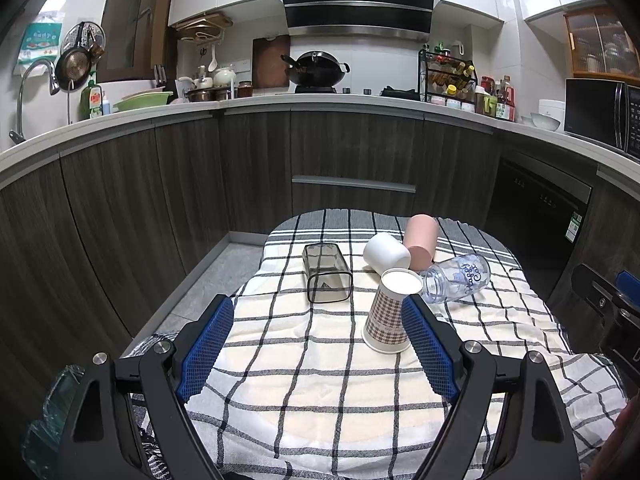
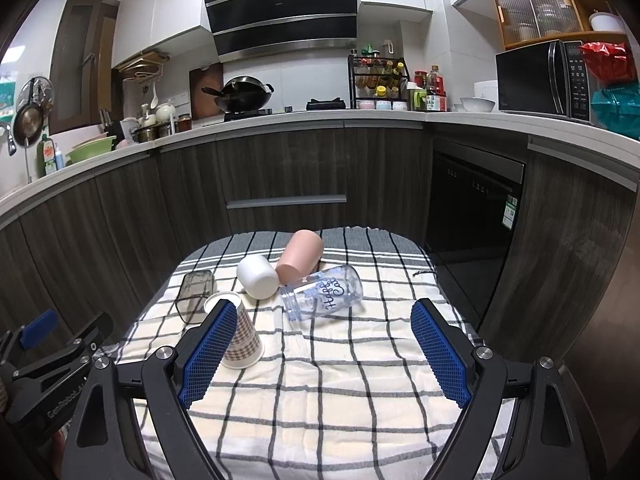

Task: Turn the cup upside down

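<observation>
A checked paper cup (image 1: 387,312) stands upside down on the plaid cloth, base up; it also shows in the right wrist view (image 2: 240,336). Behind it lie a smoky square cup (image 1: 326,272), a white cup (image 1: 386,254), a pink cup (image 1: 420,242) and a clear glass bottle (image 1: 458,278), all on their sides. My left gripper (image 1: 318,304) is open and empty, its right finger just beside the paper cup. My right gripper (image 2: 324,308) is open and empty, above the cloth in front of the bottle (image 2: 324,292).
The plaid cloth (image 1: 320,380) covers a small table, with floor at its left. Dark wood cabinets (image 1: 352,152) and a dishwasher (image 2: 476,232) stand behind. The right gripper's body shows at the right edge of the left wrist view (image 1: 612,304).
</observation>
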Available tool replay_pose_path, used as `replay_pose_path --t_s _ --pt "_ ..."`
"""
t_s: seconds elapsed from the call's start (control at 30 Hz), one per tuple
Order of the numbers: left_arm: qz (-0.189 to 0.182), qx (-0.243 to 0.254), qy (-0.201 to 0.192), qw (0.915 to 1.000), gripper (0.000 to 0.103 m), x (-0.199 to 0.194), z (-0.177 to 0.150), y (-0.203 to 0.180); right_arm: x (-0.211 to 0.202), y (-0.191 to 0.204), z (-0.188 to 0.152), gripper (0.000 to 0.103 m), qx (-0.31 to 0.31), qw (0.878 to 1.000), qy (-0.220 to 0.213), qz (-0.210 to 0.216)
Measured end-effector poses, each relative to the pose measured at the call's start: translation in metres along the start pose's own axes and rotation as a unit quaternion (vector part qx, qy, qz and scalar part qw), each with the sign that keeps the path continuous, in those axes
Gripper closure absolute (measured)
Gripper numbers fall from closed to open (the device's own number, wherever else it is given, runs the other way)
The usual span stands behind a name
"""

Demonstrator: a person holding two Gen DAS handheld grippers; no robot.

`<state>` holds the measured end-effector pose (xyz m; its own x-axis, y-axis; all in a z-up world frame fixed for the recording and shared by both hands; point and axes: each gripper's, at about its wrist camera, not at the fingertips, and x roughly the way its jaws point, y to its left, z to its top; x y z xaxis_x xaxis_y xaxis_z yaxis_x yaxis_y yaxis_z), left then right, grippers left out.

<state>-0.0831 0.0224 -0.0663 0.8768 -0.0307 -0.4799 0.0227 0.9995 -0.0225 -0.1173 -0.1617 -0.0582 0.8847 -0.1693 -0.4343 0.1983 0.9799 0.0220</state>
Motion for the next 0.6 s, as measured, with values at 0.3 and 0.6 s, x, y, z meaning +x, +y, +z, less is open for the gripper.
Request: replay_pose_path --t_s 0.3,0.6 --pt "-0.004 0.005 -0.001 1.0000 0.016 -0.0008 0.0001 -0.0023 -0.0001 0.0006 0.0000 0.014 0.000 1.000 0.001 -0.001" --pt "-0.003 0.016 -0.013 0.9998 0.012 -0.0057 0.0009 -0.0048 -0.0006 0.0001 0.0006 0.014 0.001 1.000 0.000 -0.001"
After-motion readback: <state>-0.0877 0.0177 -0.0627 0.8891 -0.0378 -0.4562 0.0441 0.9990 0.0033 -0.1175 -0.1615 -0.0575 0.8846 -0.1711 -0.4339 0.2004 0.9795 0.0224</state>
